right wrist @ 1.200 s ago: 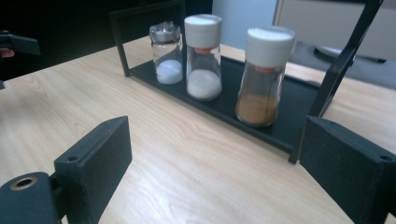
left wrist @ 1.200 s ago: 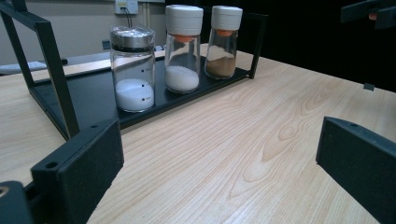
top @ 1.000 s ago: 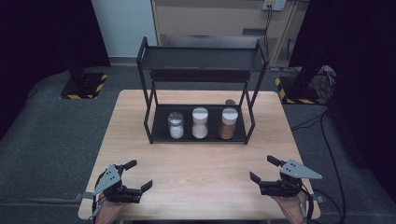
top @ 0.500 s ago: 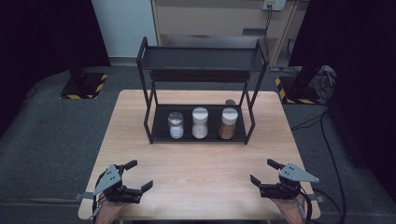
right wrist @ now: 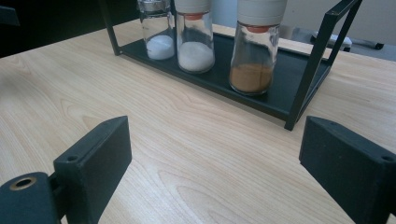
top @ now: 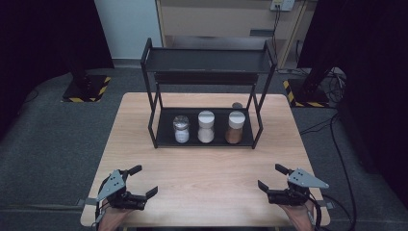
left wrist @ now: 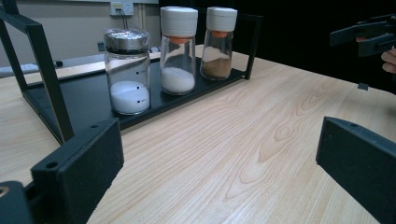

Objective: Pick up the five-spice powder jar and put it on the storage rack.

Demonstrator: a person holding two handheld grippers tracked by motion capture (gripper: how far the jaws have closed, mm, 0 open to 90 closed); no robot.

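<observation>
Hardly any change is seen since a second ago: the right tongs (top: 275,177) are held a touch lower, jaws wide apart, nothing gripped. The left tongs (top: 143,180) are kept apart too, low over the desk (top: 207,168). Ahead, inside the black rack (top: 153,120), three jars are lined up: silver-lidded jar (top: 181,129), white-capped jar (top: 206,126), brown-spice jar (top: 235,127), all upright.

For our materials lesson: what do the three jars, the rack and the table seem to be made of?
Jars: clear glass by the look, since the powders show through. Two have white, probably plastic caps; the left jar's lid looks like shiny metal. Rack: thin black bars and trays, likely painted metal, matte. Table: pale wood grain, perhaps laminate.
</observation>
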